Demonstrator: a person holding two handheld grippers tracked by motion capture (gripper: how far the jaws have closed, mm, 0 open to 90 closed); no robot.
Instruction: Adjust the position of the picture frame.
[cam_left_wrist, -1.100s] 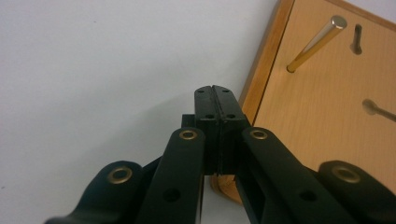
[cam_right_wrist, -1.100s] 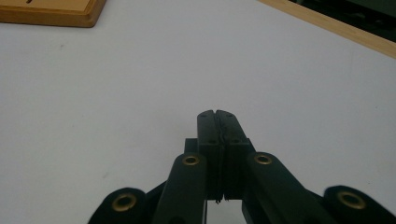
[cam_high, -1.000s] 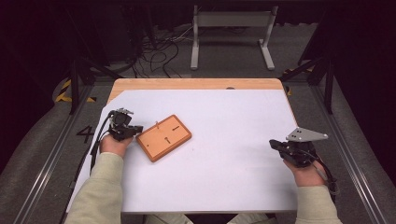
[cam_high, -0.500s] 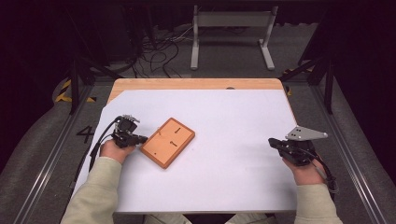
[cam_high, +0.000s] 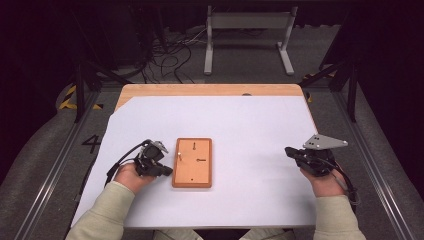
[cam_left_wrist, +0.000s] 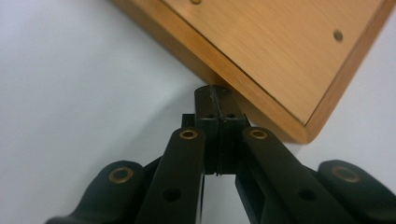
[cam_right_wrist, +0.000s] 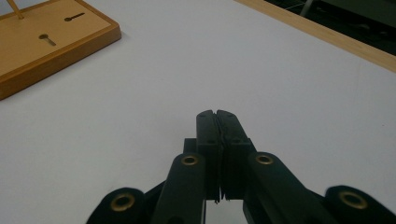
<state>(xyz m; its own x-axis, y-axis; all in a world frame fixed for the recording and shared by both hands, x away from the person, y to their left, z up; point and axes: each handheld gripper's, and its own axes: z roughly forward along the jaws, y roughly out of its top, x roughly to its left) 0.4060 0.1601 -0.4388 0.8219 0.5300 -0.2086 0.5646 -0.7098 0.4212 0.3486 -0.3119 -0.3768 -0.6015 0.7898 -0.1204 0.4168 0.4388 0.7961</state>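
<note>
Left tool (cam_left_wrist: 217, 100): jaws pressed together, empty, tips touching the near side edge of the wooden board (cam_left_wrist: 275, 51) close to its corner
Right tool (cam_right_wrist: 217, 119): jaws closed on nothing, low over the white sheet (cam_right_wrist: 261, 70), well apart from the board
Wooden board: flat on the bench (cam_high: 210, 90), left of centre, thin peg (cam_high: 178, 155) upright near its left edge
</note>
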